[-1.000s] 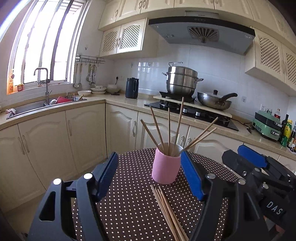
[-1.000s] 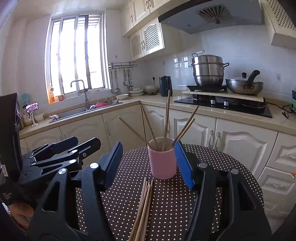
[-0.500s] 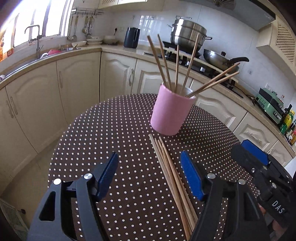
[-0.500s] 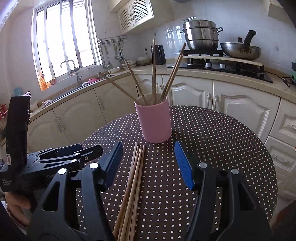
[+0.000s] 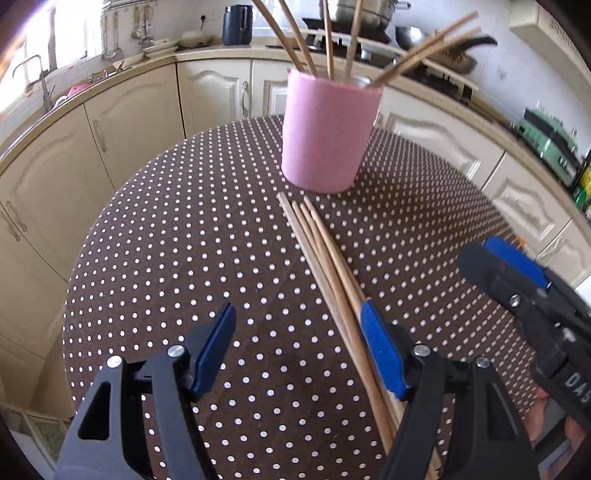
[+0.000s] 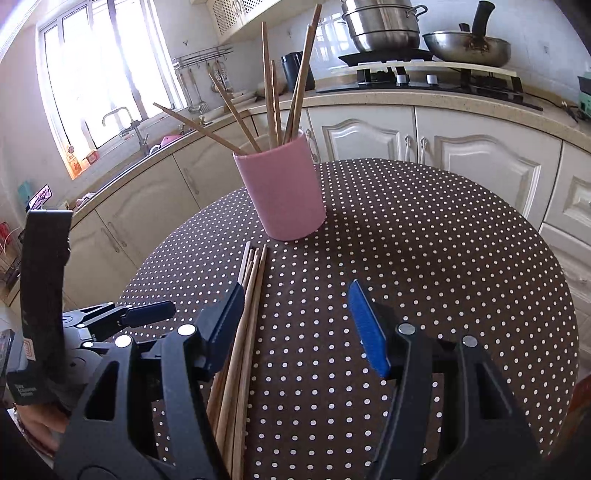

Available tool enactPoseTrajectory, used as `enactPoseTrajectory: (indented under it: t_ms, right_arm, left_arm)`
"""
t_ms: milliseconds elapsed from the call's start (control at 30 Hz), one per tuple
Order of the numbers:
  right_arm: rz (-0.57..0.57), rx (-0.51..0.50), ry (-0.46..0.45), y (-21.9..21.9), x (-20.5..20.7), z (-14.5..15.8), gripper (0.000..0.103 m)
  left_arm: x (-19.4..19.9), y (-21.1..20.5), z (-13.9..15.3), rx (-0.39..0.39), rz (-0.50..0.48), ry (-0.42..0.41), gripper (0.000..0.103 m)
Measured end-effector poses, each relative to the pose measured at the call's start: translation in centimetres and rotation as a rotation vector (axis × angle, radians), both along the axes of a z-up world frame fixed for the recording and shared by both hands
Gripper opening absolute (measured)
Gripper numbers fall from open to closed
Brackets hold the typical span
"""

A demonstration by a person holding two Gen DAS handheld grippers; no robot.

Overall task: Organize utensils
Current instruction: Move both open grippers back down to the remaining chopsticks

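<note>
Cup (image 5: 327,136) upright on tabletop (image 5: 184,258), chopsticks standing in it (image 6: 275,96). Loose chopsticks (image 5: 332,273) lie flat on tabletop just before cup, tips near its base. Cabinets and counter behind tabletop; stove with pots (image 6: 384,26) on counter.

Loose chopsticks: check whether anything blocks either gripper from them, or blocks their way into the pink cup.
Nothing visible does. The loose chopsticks lie bare on the table, just short of the pink cup, whose mouth holds other chopsticks with room left.

Pink cup (image 5: 328,133), brown white-dotted tablecloth (image 5: 184,240).
</note>
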State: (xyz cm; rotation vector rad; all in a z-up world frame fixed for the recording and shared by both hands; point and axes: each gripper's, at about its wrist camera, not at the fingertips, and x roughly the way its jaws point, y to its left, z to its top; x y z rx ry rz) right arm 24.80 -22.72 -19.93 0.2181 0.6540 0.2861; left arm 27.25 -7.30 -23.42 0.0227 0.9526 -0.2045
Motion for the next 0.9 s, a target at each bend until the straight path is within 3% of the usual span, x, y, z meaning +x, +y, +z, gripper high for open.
enactPoseTrajectory:
  t_ms: [400, 900]
  right_arm:
    - [0.013, 0.019, 0.04, -0.3, 0.4, -1.1, 0.061]
    - [0.071, -0.037, 0.111, 1.1, 1.4, -1.9, 0.061]
  left_arm:
    - [0.3, -1.9, -1.2, 0.104, -0.039, 0.021, 0.069]
    - [-0.7, 1.6, -0.9, 0.101, -0.025, 0.046, 0.069]
